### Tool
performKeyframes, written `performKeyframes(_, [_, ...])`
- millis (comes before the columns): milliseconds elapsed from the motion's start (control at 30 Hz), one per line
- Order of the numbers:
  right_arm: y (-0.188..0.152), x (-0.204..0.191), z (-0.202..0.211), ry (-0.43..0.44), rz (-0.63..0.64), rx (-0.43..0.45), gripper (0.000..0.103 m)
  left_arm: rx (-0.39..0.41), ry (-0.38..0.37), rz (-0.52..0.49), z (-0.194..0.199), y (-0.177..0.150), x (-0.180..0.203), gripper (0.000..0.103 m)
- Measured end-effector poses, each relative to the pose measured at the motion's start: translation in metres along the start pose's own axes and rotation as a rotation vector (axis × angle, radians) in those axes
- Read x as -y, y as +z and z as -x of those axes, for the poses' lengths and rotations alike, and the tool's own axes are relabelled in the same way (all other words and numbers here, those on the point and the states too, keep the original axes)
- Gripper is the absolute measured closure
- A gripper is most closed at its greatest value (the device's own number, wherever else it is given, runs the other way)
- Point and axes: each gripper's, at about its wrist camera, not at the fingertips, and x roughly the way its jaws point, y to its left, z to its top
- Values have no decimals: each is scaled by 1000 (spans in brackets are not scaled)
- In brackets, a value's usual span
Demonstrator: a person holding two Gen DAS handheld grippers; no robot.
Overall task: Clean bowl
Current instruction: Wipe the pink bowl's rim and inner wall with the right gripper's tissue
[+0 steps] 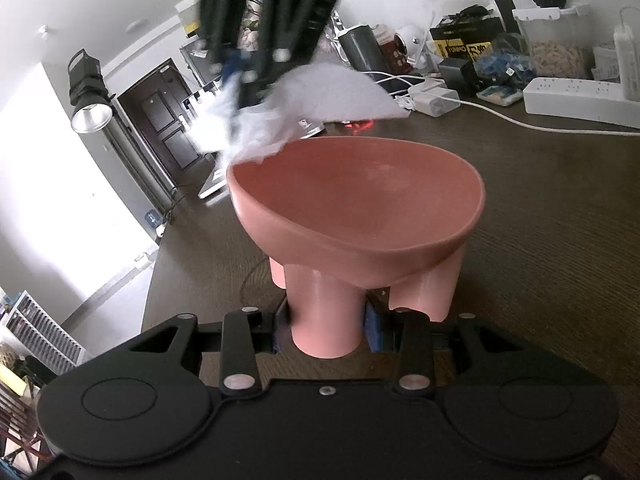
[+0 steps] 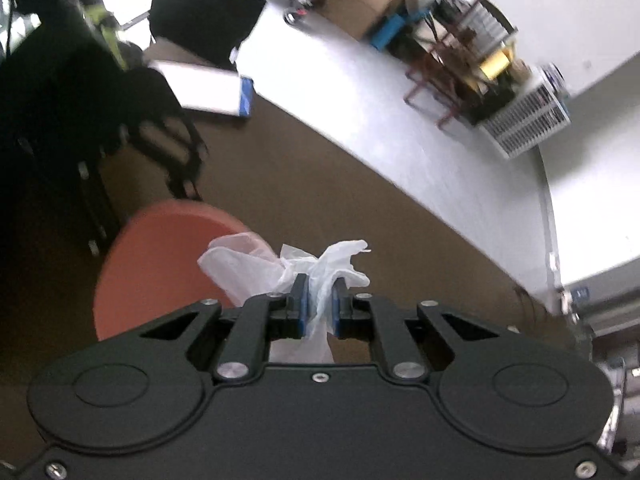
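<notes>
Between my left gripper's [image 1: 326,334] fingers sits one leg of the pink bowl [image 1: 356,196]; jaws closed on that leg, blue pads pressed to both sides. Bowl body rises ahead of and above the fingertips, lifted off the brown table [image 1: 540,240], mouth tilted toward the left camera. Two more legs visible just beyond the clamped one.

Right gripper [image 2: 320,304] is nearly closed, pinching a crumpled white tissue [image 2: 316,276] between its blue pads; tissue bunches out past the fingertips and trails back toward the body. From the left wrist I see the right gripper [image 1: 240,76] coming in from above at the bowl's far-left rim, tissue [image 1: 320,96] touching or just over the rim — motion blur, can't tell which. From the right wrist, bowl [image 2: 160,264] sits left of and beyond the fingertips.

Power strip [image 1: 580,98] and chargers lie well beyond the bowl, far right.
</notes>
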Motion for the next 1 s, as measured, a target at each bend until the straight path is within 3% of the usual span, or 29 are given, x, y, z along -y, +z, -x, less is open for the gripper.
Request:
performKeyframes(267, [-37,-16,0,30,-29,-104,92,1,-4,11,-1,-1,0,66])
performKeyframes(533, [-45,-49,3,119,-5,-132,92,-3,-2,19,-1,-1,1,66])
performKeyframes(700, [-36,-73,12,183,42,-107,92,-5,3,19,0,0,2,66])
performKeyframes(1000, [17,-94,28,213,156,55,92,-8,10,21,2,0,5,66])
